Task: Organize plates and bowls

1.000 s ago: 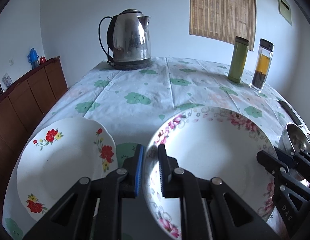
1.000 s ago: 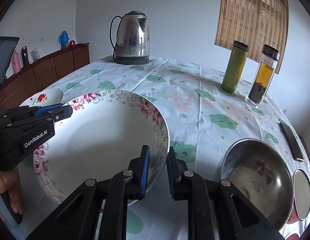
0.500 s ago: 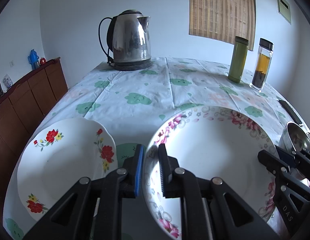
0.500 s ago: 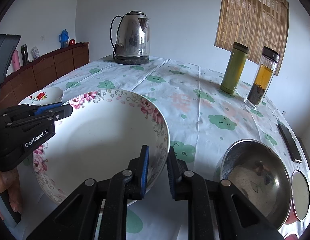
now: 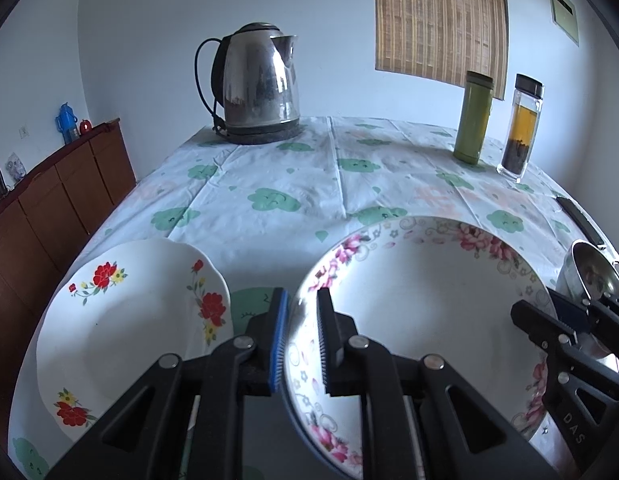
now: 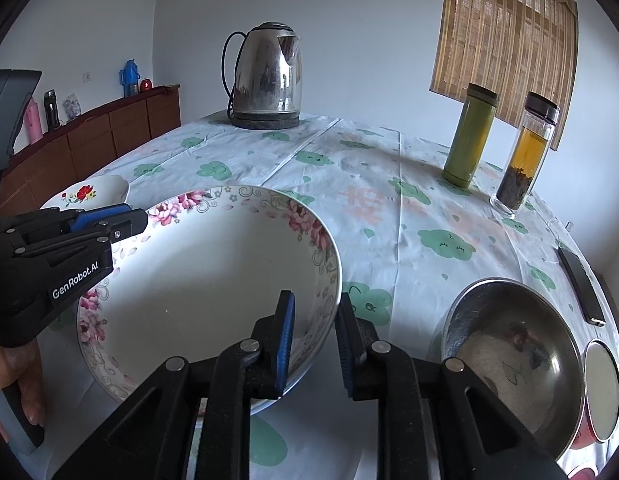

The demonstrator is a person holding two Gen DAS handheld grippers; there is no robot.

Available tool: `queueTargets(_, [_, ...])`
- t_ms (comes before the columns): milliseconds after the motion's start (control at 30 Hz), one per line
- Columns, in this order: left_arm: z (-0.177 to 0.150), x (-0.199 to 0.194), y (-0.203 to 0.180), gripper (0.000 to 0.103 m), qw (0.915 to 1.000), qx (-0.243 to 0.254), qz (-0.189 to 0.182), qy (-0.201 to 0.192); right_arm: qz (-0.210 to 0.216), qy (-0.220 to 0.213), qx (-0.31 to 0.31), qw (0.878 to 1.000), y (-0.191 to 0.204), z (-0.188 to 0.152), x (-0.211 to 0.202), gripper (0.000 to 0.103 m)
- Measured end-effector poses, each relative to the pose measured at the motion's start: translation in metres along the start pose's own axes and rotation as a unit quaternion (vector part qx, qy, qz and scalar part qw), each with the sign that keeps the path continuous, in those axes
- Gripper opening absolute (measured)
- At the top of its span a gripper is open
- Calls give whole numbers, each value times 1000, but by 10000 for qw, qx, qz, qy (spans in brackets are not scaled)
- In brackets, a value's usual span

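Observation:
A large white bowl with pink flowers (image 5: 421, 300) (image 6: 205, 280) lies between both grippers over the cloud-print tablecloth (image 5: 269, 200). My left gripper (image 5: 301, 320) (image 6: 109, 220) is shut on the bowl's left rim. My right gripper (image 6: 315, 320) (image 5: 549, 312) straddles the right rim, one pad inside and one outside. Its jaws are opening, and the pads stand slightly off the wall. A white plate with red flowers (image 5: 129, 320) (image 6: 89, 194) rests on the table just left of the bowl.
A steel bowl (image 6: 509, 352) and a round lid (image 6: 599, 388) sit to the right, with a dark phone (image 6: 581, 284) by the table edge. A kettle (image 5: 261, 88), green flask (image 5: 475, 120) and tea bottle (image 5: 521, 128) stand at the back. A wooden sideboard (image 5: 49, 208) runs along the left.
The right gripper's jaws have parted a little around the bowl's rim. The bowl, the plate and both hands have kept their places.

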State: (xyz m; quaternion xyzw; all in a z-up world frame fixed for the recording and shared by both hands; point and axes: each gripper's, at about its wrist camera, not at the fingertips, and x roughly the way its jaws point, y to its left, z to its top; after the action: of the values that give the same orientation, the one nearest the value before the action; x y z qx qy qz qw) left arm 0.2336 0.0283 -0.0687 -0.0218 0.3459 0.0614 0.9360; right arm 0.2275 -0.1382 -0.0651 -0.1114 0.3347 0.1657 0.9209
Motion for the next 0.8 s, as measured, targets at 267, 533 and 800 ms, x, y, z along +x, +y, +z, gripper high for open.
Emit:
queueTargets(267, [0,-1,1,13,10000,-62,-18,16,-32,-51,-13,10000,0,0,-1,22])
queueTargets(533, [-1,-2,4,20,10000,-87,-18,3,-177,-419,-69,9989,2,2,-11,23])
queueTargets(800, [0,-2,5,25,10000,-94,-5,-21,-147,-424,-149,9989,5,2,-11,23])
